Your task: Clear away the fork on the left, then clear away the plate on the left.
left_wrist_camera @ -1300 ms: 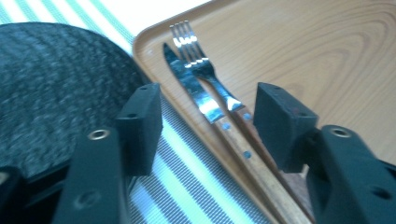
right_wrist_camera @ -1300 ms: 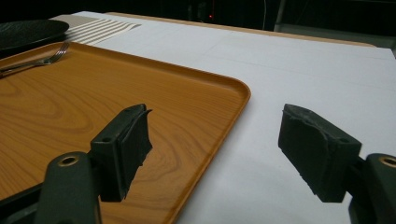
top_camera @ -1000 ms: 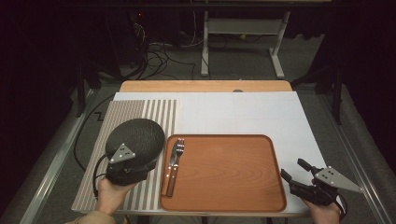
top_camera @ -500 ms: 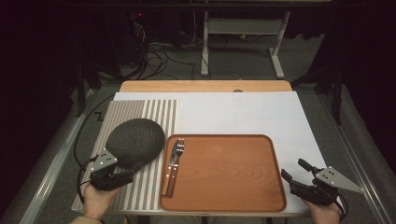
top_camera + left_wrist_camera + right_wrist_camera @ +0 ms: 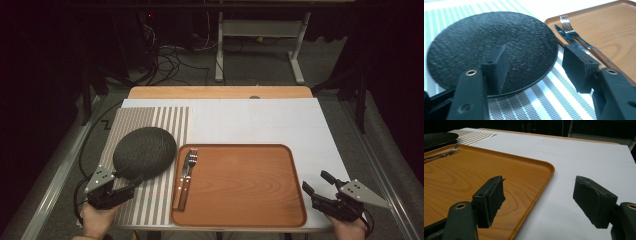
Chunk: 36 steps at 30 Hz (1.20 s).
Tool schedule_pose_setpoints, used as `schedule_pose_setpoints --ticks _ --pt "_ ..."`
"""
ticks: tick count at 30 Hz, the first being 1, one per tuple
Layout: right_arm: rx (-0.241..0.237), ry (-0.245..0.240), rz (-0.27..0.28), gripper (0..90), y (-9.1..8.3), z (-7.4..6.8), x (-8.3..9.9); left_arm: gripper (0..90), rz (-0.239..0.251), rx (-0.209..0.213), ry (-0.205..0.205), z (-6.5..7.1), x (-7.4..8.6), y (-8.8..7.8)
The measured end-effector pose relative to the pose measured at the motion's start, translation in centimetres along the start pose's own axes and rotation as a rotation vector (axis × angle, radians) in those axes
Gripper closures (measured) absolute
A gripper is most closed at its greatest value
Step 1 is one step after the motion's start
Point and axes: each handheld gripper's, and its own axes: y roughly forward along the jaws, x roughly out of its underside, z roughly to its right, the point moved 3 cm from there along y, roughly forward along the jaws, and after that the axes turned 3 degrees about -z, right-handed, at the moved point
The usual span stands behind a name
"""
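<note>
Both tools gaping: left tool [image 5: 131, 183] at plate [image 5: 145, 152] rim, empty.

1. Plate [image 5: 489, 47]: dark, matt, with a rough pebbled texture across its face.
2. Placemat [image 5: 150, 125]: woven-looking cloth, striped, matt.
3. Tray [image 5: 469, 182]: wood-grain finish, smooth, slight sheen.
4. Fork [image 5: 571, 30] and knife [image 5: 564, 35]: shiny metal, reflective; handles [image 5: 184, 192] appear brown wood.
5. Left gripper [image 5: 536, 72] and right gripper [image 5: 539, 202]: black matt plastic arms, coarse rubbery pads.
6. Table [image 5: 280, 122]: white, smooth, matt.
</note>
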Motion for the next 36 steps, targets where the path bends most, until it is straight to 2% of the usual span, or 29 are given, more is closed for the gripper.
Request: schedule_pose_setpoints --ticks 8,14,19,22,29,36 --pt "0.003 0.004 0.003 25.3 -0.1 0.0 0.0 35.3 0.031 -0.011 -0.033 -1.0 1.4 -0.5" --pt "0.006 0.008 0.012 25.3 -0.4 0.1 0.0 35.2 0.062 -0.051 -0.038 -1.4 2.0 -0.6" --pt "0.007 0.012 0.014 25.3 -0.6 0.0 0.0 35.2 0.072 -0.066 -0.062 -1.9 2.5 -0.5" --pt "0.011 0.014 0.019 25.3 -0.7 0.0 0.0 35.2 0.06 -0.082 -0.062 -2.1 2.8 -0.3" --pt "0.013 0.013 0.02 25.3 -0.9 0.0 0.1 35.2 0.06 -0.087 -0.05 -2.0 2.9 -0.1" --pt "0.023 0.014 0.016 25.3 -0.8 0.1 0.1 35.2 0.068 -0.074 -0.05 -2.0 2.9 -0.2"
